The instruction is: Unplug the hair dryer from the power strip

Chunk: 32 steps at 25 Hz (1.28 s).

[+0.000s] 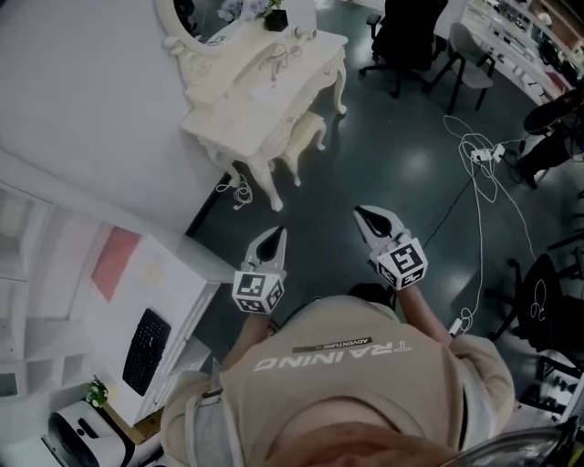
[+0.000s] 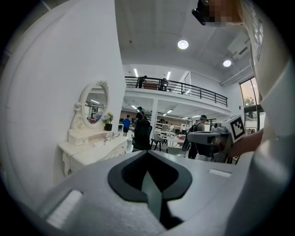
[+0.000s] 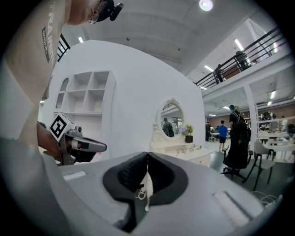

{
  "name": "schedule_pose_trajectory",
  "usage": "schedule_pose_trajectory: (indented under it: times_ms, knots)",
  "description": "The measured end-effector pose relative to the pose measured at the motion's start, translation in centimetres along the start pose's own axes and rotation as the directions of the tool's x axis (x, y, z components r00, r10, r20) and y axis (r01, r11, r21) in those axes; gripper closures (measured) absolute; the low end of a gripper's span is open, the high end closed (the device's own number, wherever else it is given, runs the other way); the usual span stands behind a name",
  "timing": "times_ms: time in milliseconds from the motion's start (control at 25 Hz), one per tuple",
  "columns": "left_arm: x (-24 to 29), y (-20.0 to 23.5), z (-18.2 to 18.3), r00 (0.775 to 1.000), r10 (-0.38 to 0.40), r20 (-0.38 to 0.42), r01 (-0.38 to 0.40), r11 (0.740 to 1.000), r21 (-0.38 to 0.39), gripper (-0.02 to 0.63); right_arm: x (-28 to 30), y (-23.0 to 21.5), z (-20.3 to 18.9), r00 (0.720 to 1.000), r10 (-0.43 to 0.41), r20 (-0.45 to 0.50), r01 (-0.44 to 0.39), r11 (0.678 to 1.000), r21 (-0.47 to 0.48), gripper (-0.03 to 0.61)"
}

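Note:
I cannot make out the hair dryer in any view. A white dressing table [image 1: 239, 114] with an oval mirror [image 1: 187, 25] stands against the wall ahead, with small items on its top. A coiled white cable [image 1: 240, 193] lies on the floor by its leg. Farther right, what looks like a white power strip [image 1: 482, 155] lies among long white cords. My left gripper [image 1: 273, 237] and right gripper [image 1: 369, 215] hang side by side over the dark floor, short of the table, both shut and holding nothing. The left gripper [image 2: 147, 154] and right gripper [image 3: 147, 155] point towards the table.
A white shelf unit [image 1: 55, 274] with a keyboard [image 1: 146, 349] stands at the left. Black office chairs [image 1: 401, 36] and desks fill the far right. Loose cords [image 1: 493, 196] trail across the floor on the right, near a black stand [image 1: 538, 301].

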<state>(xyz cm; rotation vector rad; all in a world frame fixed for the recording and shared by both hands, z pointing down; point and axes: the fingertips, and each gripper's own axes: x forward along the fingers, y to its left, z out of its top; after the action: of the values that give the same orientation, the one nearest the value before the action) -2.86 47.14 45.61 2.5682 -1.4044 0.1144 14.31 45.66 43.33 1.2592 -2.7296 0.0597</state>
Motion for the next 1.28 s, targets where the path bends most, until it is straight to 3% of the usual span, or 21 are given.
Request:
schedule_pose_trajectory:
  times_ms: [280, 800, 1280]
  knots:
    - [4.0, 2.9, -0.8, 1.000, 0.019, -0.021, -0.019, 1.000, -0.013, 0.612, 2.2, -1.9, -2.7, 0.997, 0.015, -0.074, -0.012, 0.999, 0.041, 0.574]
    - [17.4, 4.9, 4.6, 0.987, 0.159, 0.021, -0.159, 0.987, 0.029, 0.612, 10.8, -15.1, -2.2, 0.992, 0.124, 0.004, -0.124, 0.991, 0.049, 0.574]
    - [25.3, 8.5, 4.2, 0.966, 0.257, -0.021, -0.258, 0.964, -0.066, 0.612, 20.1, -22.0, -3.9, 0.967, 0.254, -0.036, -0.251, 0.965, 0.077, 0.574]
